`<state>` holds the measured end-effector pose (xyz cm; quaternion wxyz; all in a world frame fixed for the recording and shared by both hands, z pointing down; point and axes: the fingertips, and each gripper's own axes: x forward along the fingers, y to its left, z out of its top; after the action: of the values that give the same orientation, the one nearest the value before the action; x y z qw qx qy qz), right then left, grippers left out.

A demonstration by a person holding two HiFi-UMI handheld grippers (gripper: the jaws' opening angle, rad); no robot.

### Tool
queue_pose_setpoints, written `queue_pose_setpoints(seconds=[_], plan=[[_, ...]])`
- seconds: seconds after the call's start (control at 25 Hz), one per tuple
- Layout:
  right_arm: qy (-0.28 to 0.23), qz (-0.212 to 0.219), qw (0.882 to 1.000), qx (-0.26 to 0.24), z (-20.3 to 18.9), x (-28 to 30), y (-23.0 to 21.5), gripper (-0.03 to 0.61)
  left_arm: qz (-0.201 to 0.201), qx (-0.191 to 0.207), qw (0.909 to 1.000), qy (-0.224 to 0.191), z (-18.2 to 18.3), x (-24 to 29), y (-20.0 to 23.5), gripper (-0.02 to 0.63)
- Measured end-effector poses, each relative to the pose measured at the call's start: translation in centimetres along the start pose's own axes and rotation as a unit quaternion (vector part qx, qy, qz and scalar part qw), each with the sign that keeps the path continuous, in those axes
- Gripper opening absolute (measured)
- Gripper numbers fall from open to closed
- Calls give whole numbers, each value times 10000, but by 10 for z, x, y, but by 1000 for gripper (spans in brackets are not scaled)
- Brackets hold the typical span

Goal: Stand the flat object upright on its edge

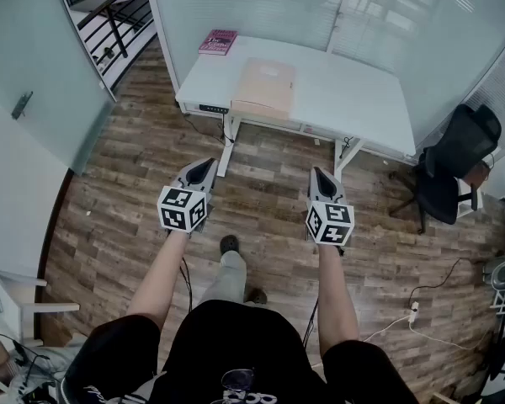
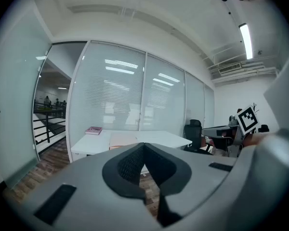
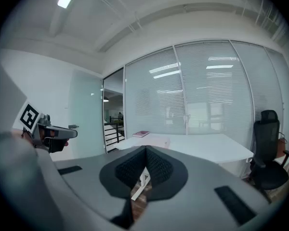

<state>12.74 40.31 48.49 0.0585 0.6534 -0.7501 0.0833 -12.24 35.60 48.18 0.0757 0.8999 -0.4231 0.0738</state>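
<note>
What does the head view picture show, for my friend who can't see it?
A person standing on a wooden floor holds out the left tongs and the right tongs, both shut and empty. Ahead, a white table carries a flat tan object and a pink book; a black chair stands at the right.

An office: white desk (image 1: 337,87), black swivel chair (image 1: 454,162), glass partition walls (image 2: 115,95) with blinds, wood floor (image 1: 261,200).

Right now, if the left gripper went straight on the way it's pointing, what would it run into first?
Probably the white desk, at its front edge near the tan flat package lying on it. Between the left gripper and it only open air shows, though depth is unclear.
</note>
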Motion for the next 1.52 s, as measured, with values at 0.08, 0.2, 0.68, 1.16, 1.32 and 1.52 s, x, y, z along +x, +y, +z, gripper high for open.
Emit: queue_pose_setpoints(seconds=[0.08,0.2,0.68,1.16,1.32,1.52], plan=[[22,-18,10000,-15,1,9,-1,21,9,2,10000,40,-2,7,8,21],[51,-22,10000,-5,1,25,-2,23,23,-4,10000,72,-4,18,20,21],[79,-135,9998,107,20,141,-22,23,-5,11,9999,168,13,110,98,21],[195,-241,9993,220,35,228,-30,23,-206,-157,9996,144,31,177,157,21],[192,-288,9990,270,40,250,-29,23,-276,-149,9994,161,36,193,176,21],[210,-370,9986,327,40,270,-21,23,-425,-214,9987,161,35,206,196,21]])
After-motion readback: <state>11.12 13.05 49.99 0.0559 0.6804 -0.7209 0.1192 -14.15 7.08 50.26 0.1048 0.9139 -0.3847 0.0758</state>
